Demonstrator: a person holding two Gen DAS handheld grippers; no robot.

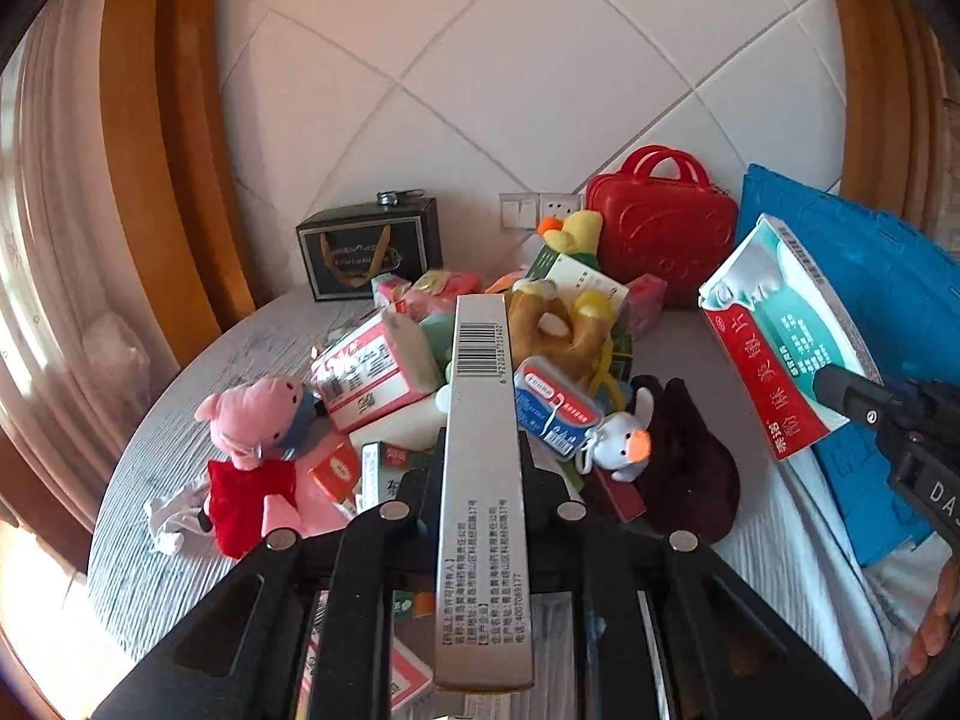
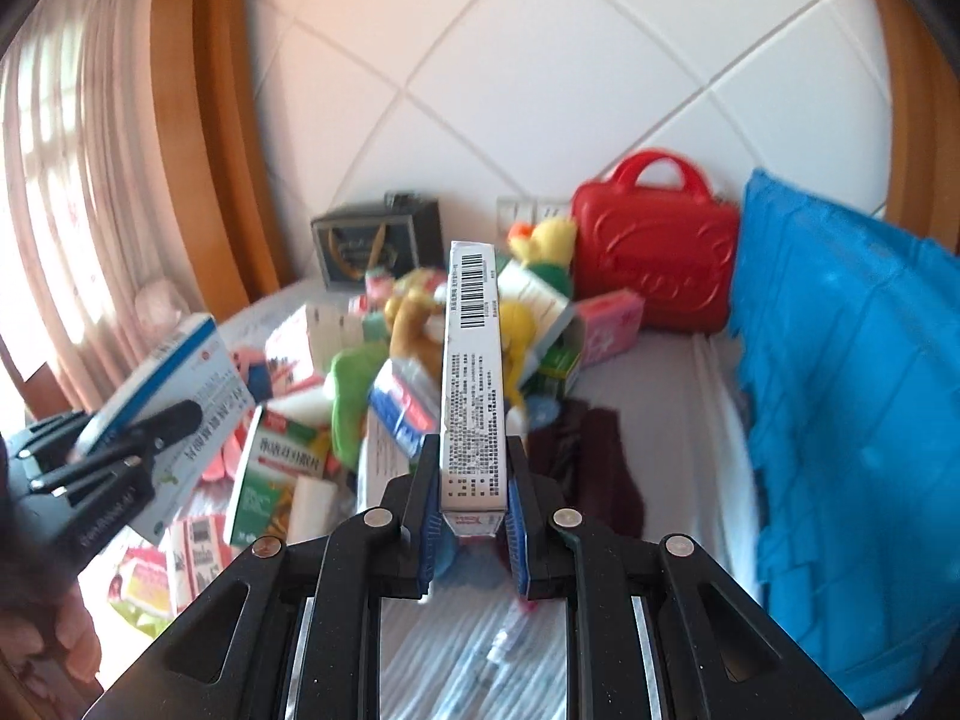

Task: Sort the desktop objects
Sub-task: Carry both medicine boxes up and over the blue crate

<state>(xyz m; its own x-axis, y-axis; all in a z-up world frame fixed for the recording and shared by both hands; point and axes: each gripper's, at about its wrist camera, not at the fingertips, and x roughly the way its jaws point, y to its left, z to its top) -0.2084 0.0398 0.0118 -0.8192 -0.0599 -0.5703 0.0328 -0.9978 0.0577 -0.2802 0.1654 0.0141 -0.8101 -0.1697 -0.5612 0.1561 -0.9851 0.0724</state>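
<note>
In the left wrist view my left gripper point(image 1: 483, 450) is shut on a long flat medicine box point(image 1: 480, 396), seen edge-on with a barcode, held up over the pile. The right wrist view shows that same blue-and-white box point(image 2: 168, 378) side-on in the left gripper point(image 2: 180, 417). My right gripper point(image 2: 471, 456) is shut on another flat box point(image 2: 471, 354), also edge-on with a barcode. From the left wrist view this one is a red, white and teal box point(image 1: 774, 324), pinched in the right gripper point(image 1: 825, 387) in front of the blue crate.
A heap of medicine boxes and plush toys covers the grey round table point(image 1: 180, 408), with a pink pig plush point(image 1: 258, 426) and a dark maroon cloth point(image 1: 684, 462). At the back wall stand a black gift box point(image 1: 369, 246), a red toy suitcase point(image 1: 660, 234) and a blue crate point(image 1: 876, 324).
</note>
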